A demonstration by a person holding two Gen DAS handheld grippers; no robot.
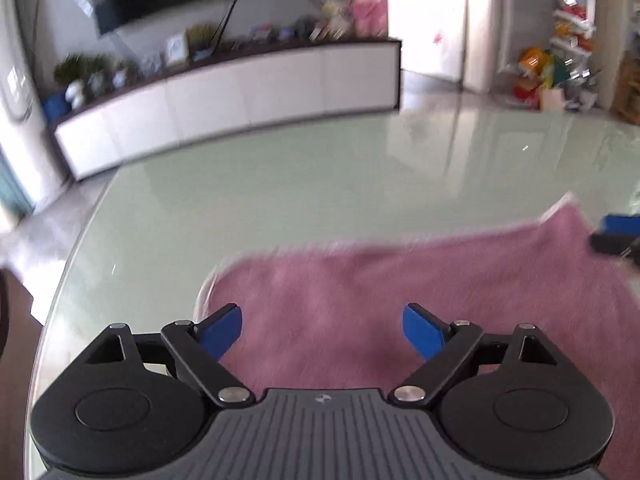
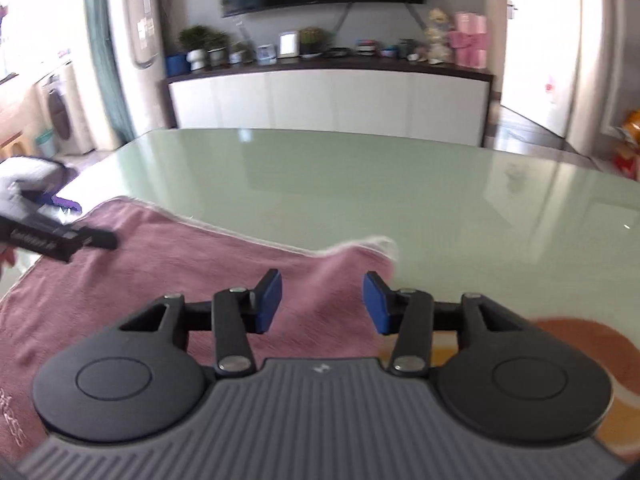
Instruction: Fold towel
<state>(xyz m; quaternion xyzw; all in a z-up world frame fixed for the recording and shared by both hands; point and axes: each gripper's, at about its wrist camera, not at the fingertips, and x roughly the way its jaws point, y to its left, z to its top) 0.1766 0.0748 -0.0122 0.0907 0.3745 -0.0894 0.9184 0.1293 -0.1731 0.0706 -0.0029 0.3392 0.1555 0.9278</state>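
Observation:
A pink towel lies flat on the pale green glass table. In the left wrist view my left gripper hangs over the towel's left part, jaws wide open with nothing between the blue pads. My right gripper hovers over the towel near its far right corner, which curls up slightly. Its jaws stand partly apart and the pads press on nothing. The left gripper's black fingers reach over the towel's far left corner. One blue right fingertip shows at the left view's edge.
The table stretches bare beyond the towel to its far edge. A white TV cabinet with plants and boxes stands behind it. An orange pattern shows at the near right. A grey-gloved hand holds the left gripper.

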